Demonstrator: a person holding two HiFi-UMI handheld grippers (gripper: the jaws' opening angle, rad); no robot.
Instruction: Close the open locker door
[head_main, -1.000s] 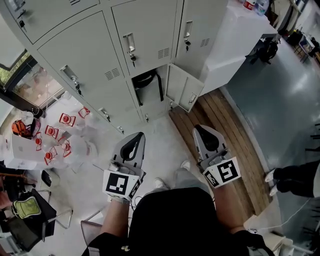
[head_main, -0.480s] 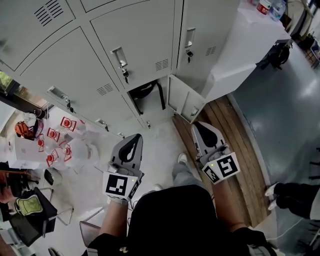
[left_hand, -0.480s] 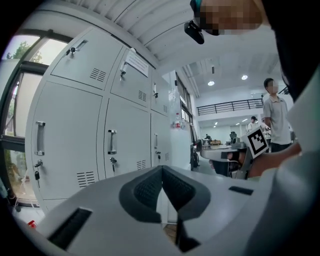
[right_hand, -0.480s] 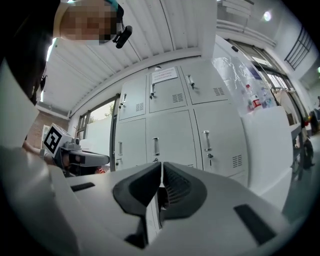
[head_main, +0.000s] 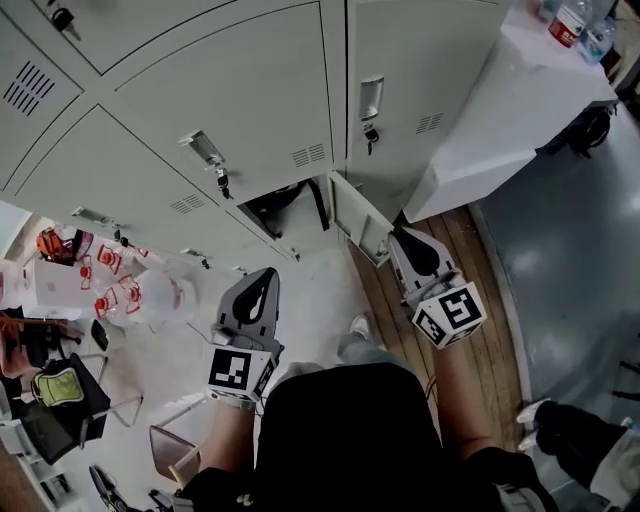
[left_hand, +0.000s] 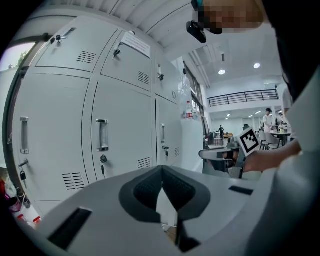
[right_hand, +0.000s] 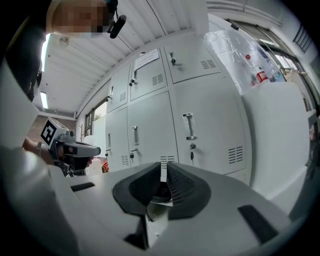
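The open locker door (head_main: 360, 222) is a small grey panel in the bottom row, swung out toward me. The compartment behind it holds a black bag (head_main: 283, 203). In the head view my right gripper (head_main: 405, 240) is shut and empty, its tip just beside the door's outer edge; touching cannot be told. My left gripper (head_main: 258, 283) is shut too, lower left of the opening and apart from it. The left gripper view shows shut jaws (left_hand: 162, 170) before closed locker fronts (left_hand: 120, 140). The right gripper view shows shut jaws (right_hand: 164, 167) facing closed lockers (right_hand: 200, 130).
A white cabinet (head_main: 500, 110) with bottles (head_main: 575, 20) on top stands right of the lockers. A wooden floor strip (head_main: 470, 300) runs beneath the right gripper. Clear bags with red-and-white items (head_main: 125, 295) and chairs (head_main: 60, 400) lie left. A person's leg (head_main: 570, 440) is at the bottom right.
Both grippers have moved toward the lockers, which now fill more of the head view. The right gripper's tip has come up beside the open door. Both jaws stay shut.
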